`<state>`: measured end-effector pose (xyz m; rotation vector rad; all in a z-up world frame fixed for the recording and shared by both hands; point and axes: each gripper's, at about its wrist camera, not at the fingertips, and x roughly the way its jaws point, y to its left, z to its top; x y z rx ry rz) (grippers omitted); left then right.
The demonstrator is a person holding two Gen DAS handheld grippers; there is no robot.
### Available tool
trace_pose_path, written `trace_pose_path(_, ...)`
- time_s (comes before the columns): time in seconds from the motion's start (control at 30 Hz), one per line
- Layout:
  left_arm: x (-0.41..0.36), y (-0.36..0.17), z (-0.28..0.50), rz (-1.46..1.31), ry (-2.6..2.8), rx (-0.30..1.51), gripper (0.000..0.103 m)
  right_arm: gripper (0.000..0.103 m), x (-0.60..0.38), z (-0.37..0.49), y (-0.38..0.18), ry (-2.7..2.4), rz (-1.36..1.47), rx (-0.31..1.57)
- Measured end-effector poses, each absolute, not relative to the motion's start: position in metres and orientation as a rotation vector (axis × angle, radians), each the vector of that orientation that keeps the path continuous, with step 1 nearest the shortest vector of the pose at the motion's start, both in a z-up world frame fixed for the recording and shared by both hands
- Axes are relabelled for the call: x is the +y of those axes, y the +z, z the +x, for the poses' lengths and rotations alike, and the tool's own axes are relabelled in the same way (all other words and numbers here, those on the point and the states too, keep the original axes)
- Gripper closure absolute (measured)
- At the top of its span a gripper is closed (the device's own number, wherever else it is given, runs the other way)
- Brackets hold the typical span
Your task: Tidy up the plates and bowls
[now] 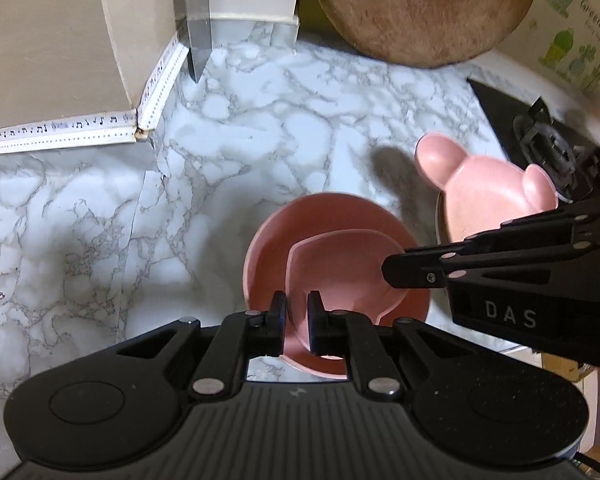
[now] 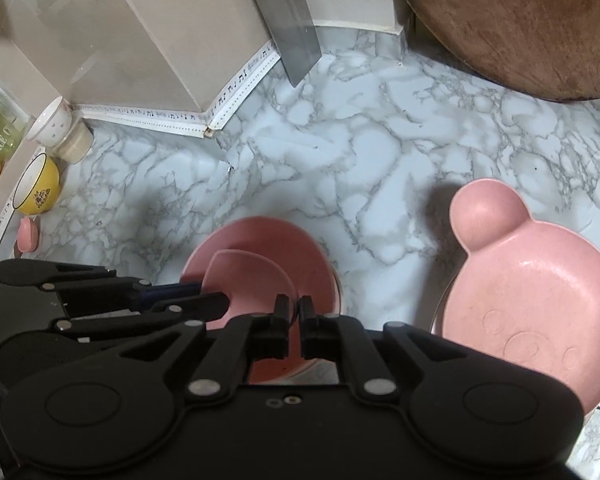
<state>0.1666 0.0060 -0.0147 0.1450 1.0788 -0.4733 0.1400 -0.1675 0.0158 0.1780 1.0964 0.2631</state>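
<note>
two grippers, both shut, hang over a pink bowl [image 1: 336, 276] on the marble counter [image 1: 228, 152]. left gripper [image 1: 297, 314] pinches the near edge of a small dish [image 1: 346, 272] tilted inside the bowl; right gripper [image 2: 294, 322] seems to pinch the bowl's rim from the other side, contact unclear. further right lies a bear plate [image 2: 536, 300], nearer the right hand. beyond leans a wooden board [image 1: 424, 4].

Marbled countertop [image 1: 260, 128]; beige wall [image 1: 52, 40]; round wooden board [image 1: 424, 4] leaning behind.
</note>
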Motion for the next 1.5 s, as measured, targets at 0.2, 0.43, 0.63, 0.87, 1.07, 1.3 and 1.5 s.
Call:
trace_pose_path(0.2,0.003,-0.025,0.175,0.166,-0.483,1.11,0.092,0.097,-0.165,0.145,0.011,0.274,0.164,1.109)
trace_pose_path(0.43,0.001,-0.029,0.178,0.17,-0.5,1.13,0.091,0.086,-0.164,0.148,0.011,0.271,0.146,1.111)
trace_pose_path(0.63,0.004,-0.026,0.175,0.155,-0.526,1.114,0.091,0.08,-0.165,0.143,0.02,0.285,0.13,1.091)
trace_pose_path(0.87,0.013,-0.015,0.164,0.139,-0.556,1.043,0.091,0.065,-0.17,0.126,0.042,0.304,0.098,1.025)
trace_pose_path(1.07,0.028,-0.006,0.158,0.086,-0.552,1.009,0.09,0.042,-0.172,0.113,0.05,0.318,0.083,0.976)
trace_pose_path(1.3,0.046,-0.001,0.154,0.045,-0.522,0.988,0.09,0.021,-0.173,0.099,0.055,0.337,0.064,0.92)
trace_pose_path(1.5,0.058,-0.002,0.151,0.014,-0.539,0.954,0.027,0.016,-0.174,0.093,0.049,0.321,0.066,0.904)
